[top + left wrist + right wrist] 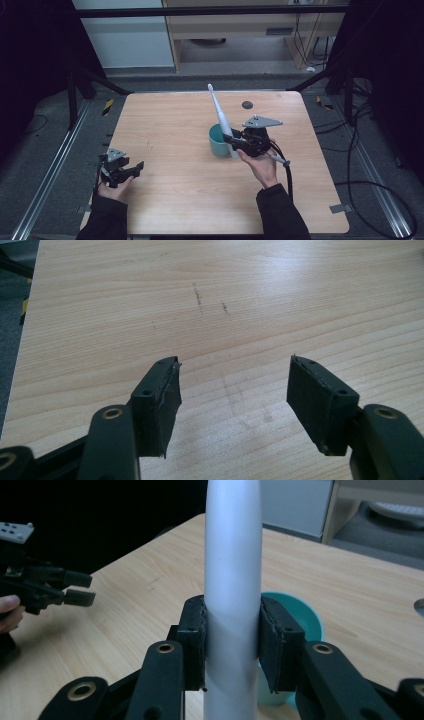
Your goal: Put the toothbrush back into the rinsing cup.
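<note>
The right gripper (235, 141) is clamped on the handle of a white electric toothbrush (220, 115), held tilted with its head up and away, just beside the teal cup (217, 141), seemingly for lowering into it. The left gripper (131, 169) rests spread and empty near the table (170, 125) edge, apparently idle. The handle's lower end is cut off in the right gripper view; the cup's contents cannot be made out.

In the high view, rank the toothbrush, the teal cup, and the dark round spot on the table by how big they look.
1. toothbrush, longest
2. teal cup
3. dark round spot, smallest
</note>
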A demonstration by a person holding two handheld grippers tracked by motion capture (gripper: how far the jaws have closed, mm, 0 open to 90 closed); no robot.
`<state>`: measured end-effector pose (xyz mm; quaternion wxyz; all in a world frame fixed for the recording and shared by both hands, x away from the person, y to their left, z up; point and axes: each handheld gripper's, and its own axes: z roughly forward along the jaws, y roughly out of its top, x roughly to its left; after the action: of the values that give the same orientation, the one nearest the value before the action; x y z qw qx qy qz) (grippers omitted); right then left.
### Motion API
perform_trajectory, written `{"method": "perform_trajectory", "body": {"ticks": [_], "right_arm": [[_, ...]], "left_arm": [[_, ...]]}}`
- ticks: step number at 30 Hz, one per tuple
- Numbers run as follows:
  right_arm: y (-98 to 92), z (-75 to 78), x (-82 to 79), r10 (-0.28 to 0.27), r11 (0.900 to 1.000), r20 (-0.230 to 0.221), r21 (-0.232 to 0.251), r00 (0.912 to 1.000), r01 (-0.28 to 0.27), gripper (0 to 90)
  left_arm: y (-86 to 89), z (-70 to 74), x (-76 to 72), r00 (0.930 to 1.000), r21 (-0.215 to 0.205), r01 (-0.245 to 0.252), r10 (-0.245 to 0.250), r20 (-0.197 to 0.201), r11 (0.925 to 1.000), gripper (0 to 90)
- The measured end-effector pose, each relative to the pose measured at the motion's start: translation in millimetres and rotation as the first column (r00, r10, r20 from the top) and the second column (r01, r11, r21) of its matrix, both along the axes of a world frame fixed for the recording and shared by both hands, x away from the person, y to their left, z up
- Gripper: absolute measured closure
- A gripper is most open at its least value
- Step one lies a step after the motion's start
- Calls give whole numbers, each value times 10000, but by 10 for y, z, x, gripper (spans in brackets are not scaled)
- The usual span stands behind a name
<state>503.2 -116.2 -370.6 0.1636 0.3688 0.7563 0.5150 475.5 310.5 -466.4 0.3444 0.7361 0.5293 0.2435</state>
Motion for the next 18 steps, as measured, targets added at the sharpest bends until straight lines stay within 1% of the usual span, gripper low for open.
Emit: {"method": "perform_trajectory", "body": {"ticks": [2, 3, 7, 9, 12, 18], "right_arm": [[21, 1, 32, -172, 9998, 215, 53, 9996, 171, 663], [26, 4, 42, -225, 9997, 235, 98, 9995, 222, 663], [48, 15, 109, -604, 9973, 502, 447, 9969, 582, 663], [64, 16, 144, -861, 9948, 656, 599, 9941, 822, 663], [95, -3, 198, -1242, 9897, 738, 810, 9895, 1182, 663], [192, -48, 296, -1738, 9816, 909, 963, 9806, 1651, 663]], "left_arm": [[0, -1, 1, 10000, 24, 7, -7, -18, 10000, 375], [-4, -3, 2, 10000, 15, -6, 6, -5, 10000, 375], [-4, -3, 2, 10000, 60, 20, -19, -29, 10000, 376], [-5, -3, 3, 10000, 40, 4, -4, -10, 10000, 376], [-2, -4, 5, 10000, 52, 9, -9, -23, 10000, 376], [1, -5, 7, 10000, 66, 19, -18, -33, 10000, 377]]}}
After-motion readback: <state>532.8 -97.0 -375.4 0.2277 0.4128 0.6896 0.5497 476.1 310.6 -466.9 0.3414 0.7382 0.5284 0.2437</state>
